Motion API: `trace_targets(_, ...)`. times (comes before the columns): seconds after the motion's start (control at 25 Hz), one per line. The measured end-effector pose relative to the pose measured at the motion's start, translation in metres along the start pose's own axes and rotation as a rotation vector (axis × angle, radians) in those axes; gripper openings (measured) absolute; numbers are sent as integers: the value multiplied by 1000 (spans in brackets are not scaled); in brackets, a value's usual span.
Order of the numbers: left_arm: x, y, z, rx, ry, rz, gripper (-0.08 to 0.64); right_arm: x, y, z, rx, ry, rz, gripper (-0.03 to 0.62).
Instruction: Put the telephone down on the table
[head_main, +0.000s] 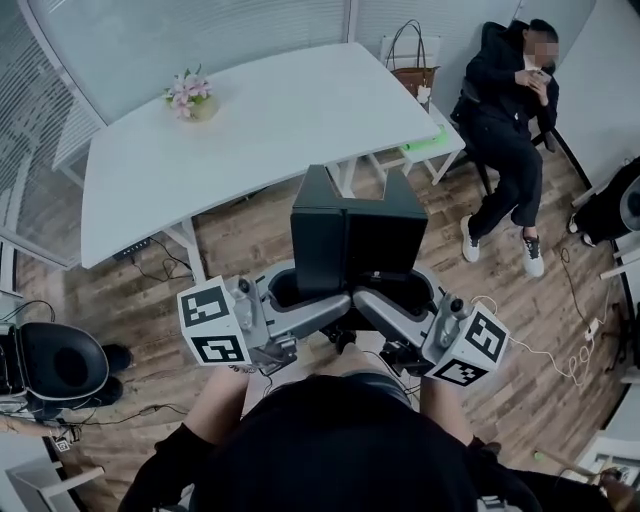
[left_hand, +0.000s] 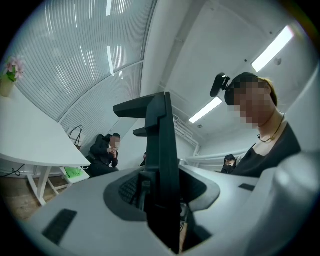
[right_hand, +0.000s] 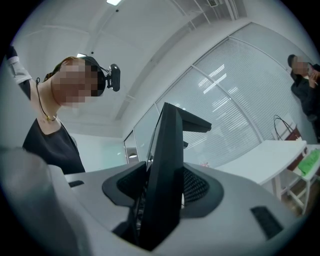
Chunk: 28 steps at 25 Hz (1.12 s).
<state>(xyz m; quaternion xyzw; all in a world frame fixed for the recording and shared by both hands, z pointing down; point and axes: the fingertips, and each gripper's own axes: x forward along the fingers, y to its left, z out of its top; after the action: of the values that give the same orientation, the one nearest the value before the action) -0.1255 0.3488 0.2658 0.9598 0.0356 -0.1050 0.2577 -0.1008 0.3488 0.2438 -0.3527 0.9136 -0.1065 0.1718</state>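
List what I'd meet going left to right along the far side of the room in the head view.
Left to right: pot of pink flowers → brown handbag → seated person in black. The white table spans most of that stretch, so it has no single place in the order.

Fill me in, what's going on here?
A person holds a black telephone in the air, with the jaws of the left gripper and the right gripper clamped on it from either side. It hangs over the wooden floor, short of the white table, so it is not yet set down. A flower pot stands on the table.
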Motion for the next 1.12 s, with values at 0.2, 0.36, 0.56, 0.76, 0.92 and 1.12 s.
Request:
trace_targets(0.2, 18, 29, 15, 2, -8, 18, 190, 11, -34, 12, 9, 7, 18, 210)
trace_targets(0.36, 33, 52, 27, 5, -18, 25, 190, 19, -61, 22, 4, 7, 32, 210)
trace_targets(0.56, 50, 81, 44, 13, -28, 43, 190, 31, -95, 34, 8, 14, 52, 210)
trace_targets(0.76, 70, 112, 58, 19, -39, 57, 190, 39, -133, 46, 13, 29, 66, 210)
trace_targets(0.92, 81, 126, 60, 27, -47, 71, 190, 39, -151, 49, 13, 30, 84, 210)
trace_targets(1.12, 94, 144, 66, 27, -60, 95, 190, 42, -173, 55, 21, 35, 109, 210)
